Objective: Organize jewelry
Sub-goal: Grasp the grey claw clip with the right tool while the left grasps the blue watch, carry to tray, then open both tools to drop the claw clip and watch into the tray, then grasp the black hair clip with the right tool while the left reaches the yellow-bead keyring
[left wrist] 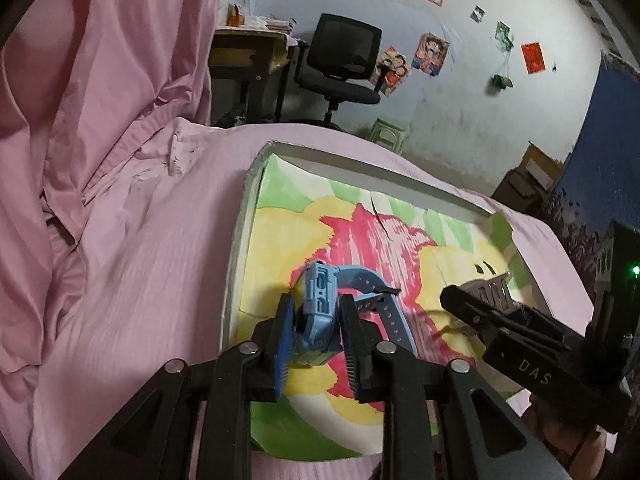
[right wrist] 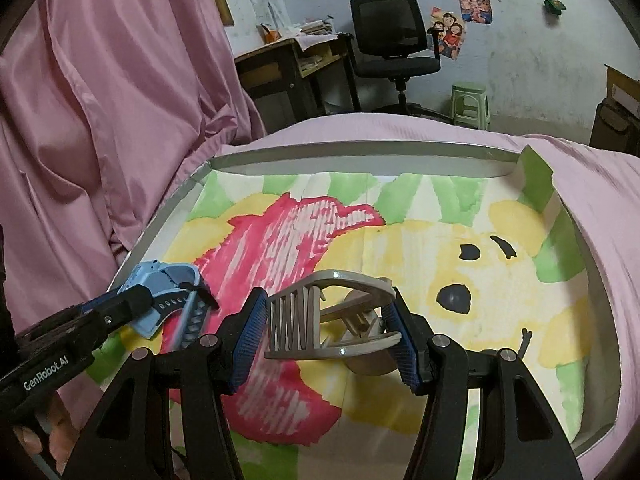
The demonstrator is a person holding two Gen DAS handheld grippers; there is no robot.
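Note:
A shallow box [left wrist: 239,240] lined with a painted pink, yellow and green sheet lies on a pink bedsheet. In the left wrist view my left gripper [left wrist: 316,301] is shut on a blue wristwatch [left wrist: 318,312], held over the box's near left part with its strap [left wrist: 390,320] trailing onto the lining. My right gripper [right wrist: 326,294] is shut on a grey-beige claw hair clip [right wrist: 316,320] just above the lining [right wrist: 420,248]. The right wrist view shows the left gripper [right wrist: 134,300] with the watch [right wrist: 168,278] at the left. The clip [left wrist: 494,289] shows right of the watch.
Pink bedsheet [left wrist: 132,280] surrounds the box, with a pink curtain [right wrist: 100,100] to the left. Beyond the bed stand a black office chair [right wrist: 392,36], a cluttered desk [right wrist: 288,64] and a green stool [right wrist: 470,104]. A blue panel [left wrist: 600,152] rises at the right.

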